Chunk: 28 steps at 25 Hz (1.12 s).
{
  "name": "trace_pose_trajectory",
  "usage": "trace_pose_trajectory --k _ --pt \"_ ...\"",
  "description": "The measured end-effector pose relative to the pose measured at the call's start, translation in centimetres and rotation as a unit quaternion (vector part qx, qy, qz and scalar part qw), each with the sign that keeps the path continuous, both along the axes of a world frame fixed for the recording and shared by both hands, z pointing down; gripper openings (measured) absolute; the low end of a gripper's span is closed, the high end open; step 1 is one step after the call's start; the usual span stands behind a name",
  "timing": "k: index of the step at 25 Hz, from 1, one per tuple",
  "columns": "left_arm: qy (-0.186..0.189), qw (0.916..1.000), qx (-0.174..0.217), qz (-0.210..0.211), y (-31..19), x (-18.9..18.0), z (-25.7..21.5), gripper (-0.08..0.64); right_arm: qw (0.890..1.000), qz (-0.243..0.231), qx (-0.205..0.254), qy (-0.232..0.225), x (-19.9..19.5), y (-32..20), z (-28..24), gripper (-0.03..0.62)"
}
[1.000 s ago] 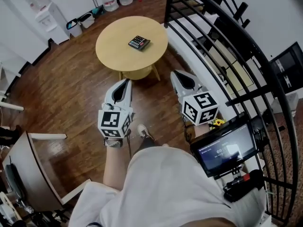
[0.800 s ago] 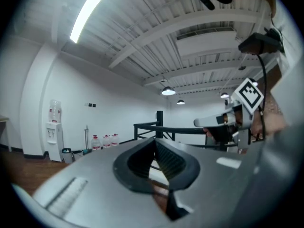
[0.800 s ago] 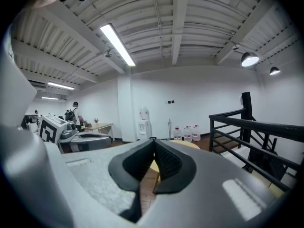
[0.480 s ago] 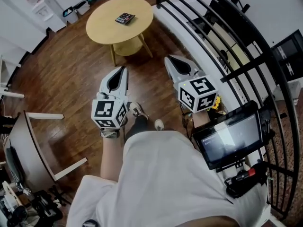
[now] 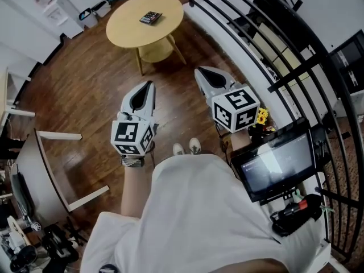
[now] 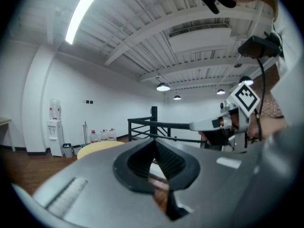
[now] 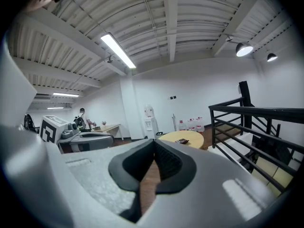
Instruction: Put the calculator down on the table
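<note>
- Compared with a second ago, I am seeing the round pale-wood table [image 5: 128,30] lying farther ahead of both grippers. The small black rectangular calculator [image 5: 151,17] is resting flat on its top, as it was then.
- The person's pale shoes [image 5: 187,148], below and between the grippers, are now standing side by side instead of mid-step.
- The tabletop is looking smooth and matte, on slim wooden legs with a lower shelf. The glossy brown plank floor [image 5: 85,84] is spreading under both grippers, and a black metal railing [image 5: 273,38] of curved bars is running along the right gripper's outer side.
- I am watching the left gripper [image 5: 149,85], a grey plastic shell with ribbed black pads. Its jaws are pressed together with nothing between them, touching nothing.
- The right gripper [image 5: 199,71] is likewise closed and empty, pointing toward the table, well apart from the calculator.
</note>
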<state>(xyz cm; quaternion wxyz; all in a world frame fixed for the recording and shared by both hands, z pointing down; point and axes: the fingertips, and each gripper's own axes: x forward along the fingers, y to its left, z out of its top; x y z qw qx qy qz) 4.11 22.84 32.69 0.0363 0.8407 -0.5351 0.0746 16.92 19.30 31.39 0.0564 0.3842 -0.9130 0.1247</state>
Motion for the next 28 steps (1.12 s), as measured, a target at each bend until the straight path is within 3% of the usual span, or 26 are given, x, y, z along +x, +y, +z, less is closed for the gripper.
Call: trace_pose_trajectory --k 3,9,28 --pt "0.001 1.0000 0.005 0.002 0.4 -0.2 -0.4 0.005 1.000 -0.004 0.009 0.004 -0.5 0.8 -0.6 0.002" --pt "-0.002 0.9997 0.023 0.012 1.4 -0.5 -1.5 0.005 0.996 0.021 0.083 -0.002 -1.2 2.3 -3.6 0.002" --pt "0.003 0.9983 0.056 0.018 2.0 -0.8 -3.2 0.005 0.994 0.017 0.105 -0.002 -2.5 3.0 -4.8 0.002"
